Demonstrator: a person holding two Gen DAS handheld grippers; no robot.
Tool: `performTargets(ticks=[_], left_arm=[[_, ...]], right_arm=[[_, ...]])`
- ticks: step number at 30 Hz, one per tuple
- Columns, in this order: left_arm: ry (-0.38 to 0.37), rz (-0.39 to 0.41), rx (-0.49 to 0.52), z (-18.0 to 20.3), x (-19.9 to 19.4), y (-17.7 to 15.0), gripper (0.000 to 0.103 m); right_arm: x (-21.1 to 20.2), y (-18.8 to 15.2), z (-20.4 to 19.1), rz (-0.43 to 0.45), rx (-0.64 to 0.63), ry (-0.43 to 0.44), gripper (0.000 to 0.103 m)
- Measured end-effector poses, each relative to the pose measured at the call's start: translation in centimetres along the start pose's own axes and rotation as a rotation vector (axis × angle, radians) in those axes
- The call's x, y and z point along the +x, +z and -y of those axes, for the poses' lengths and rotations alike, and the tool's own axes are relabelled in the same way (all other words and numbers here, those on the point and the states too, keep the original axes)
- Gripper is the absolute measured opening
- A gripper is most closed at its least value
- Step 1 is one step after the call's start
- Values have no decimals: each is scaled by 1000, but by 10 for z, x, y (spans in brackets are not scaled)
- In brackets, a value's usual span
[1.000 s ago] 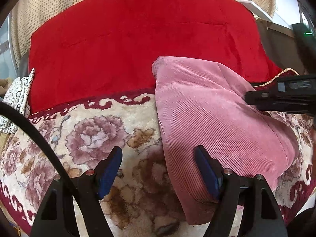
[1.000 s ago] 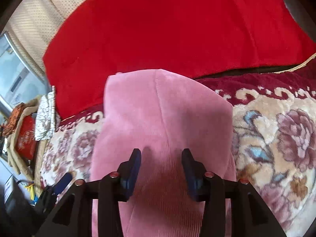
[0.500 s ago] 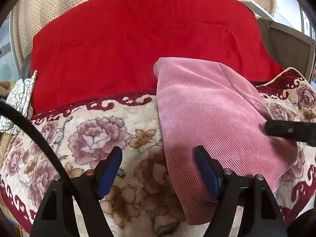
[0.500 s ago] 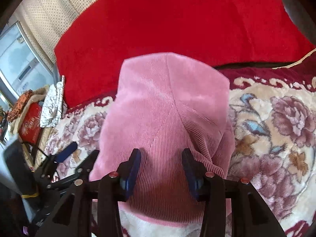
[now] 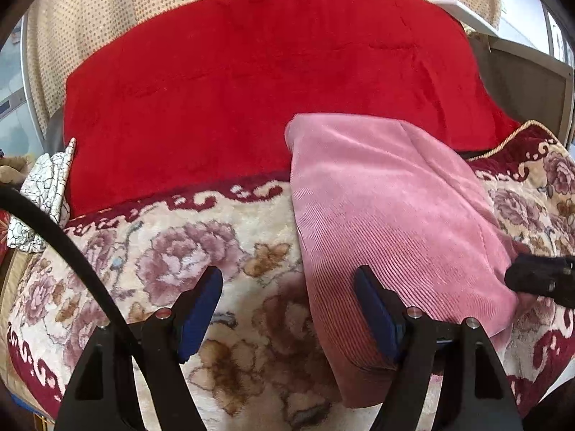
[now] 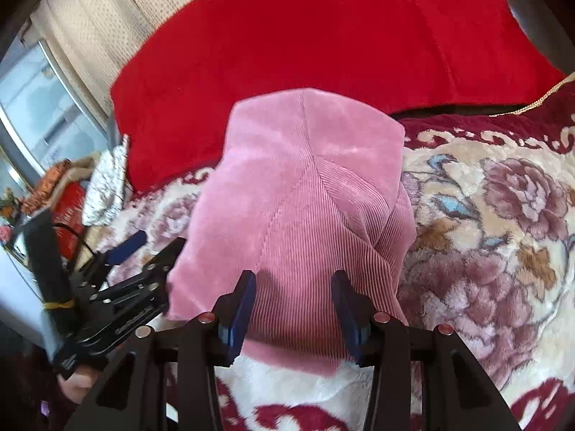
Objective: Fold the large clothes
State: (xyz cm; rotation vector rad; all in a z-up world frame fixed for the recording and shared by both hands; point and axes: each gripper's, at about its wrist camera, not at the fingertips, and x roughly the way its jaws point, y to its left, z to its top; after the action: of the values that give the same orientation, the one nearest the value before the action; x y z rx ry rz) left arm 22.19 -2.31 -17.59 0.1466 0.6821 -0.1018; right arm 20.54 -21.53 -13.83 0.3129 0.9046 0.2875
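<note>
Left gripper (image 5: pixel 287 309) jaws apart, wide gap, nothing clamped. Its left blue pad (image 5: pixel 199 309) sits over the floral blanket (image 5: pixel 179 258); its right pad is at the near left part of the pink garment (image 5: pixel 388 215), over the fabric but not squeezing it. Gripper angled down toward the blanket.

Right gripper (image 6: pixel 293 312) jaws also apart, narrower gap than the left. Both blue pads (image 6: pixel 241 309) hover over the near end of the pink garment (image 6: pixel 305 208); ribbed cloth shows between them, but no pinch or bunching visible, so not clamped.

Pink garment: corduroy-like, ribbed, folded into a compact longish bundle, lying on the floral blanket. Its far end overlaps the near edge of the red blanket (image 5: pixel 251 82). Diagonal seams cross its top in the right wrist view. Near edge lies flat on the floral blanket, close to both grippers.

Red blanket spread behind the pink garment, covering the far part of the surface. Dotted beige curtain (image 5: pixel 125 7) behind the red blanket. White crackle-pattern cloth (image 5: pixel 46 186) at the left edge of the red blanket.

Left gripper also seen in the right wrist view (image 6: pixel 143 251), left of the pink garment, with a hand (image 6: pixel 77 382) below it. Right gripper tip pokes in at the right side of the pink garment in the left wrist view (image 5: pixel 539 276).
</note>
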Motion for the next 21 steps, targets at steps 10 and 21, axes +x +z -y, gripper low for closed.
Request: performTargets(ticks=[10,21], left_arm=[[22,16,71,10,3,-3,77],[23,26,133,8,-10,4,81]], right_arm=[[14,-7,12,-89,31,44,48],[-21,13,42,64,145,129,74]])
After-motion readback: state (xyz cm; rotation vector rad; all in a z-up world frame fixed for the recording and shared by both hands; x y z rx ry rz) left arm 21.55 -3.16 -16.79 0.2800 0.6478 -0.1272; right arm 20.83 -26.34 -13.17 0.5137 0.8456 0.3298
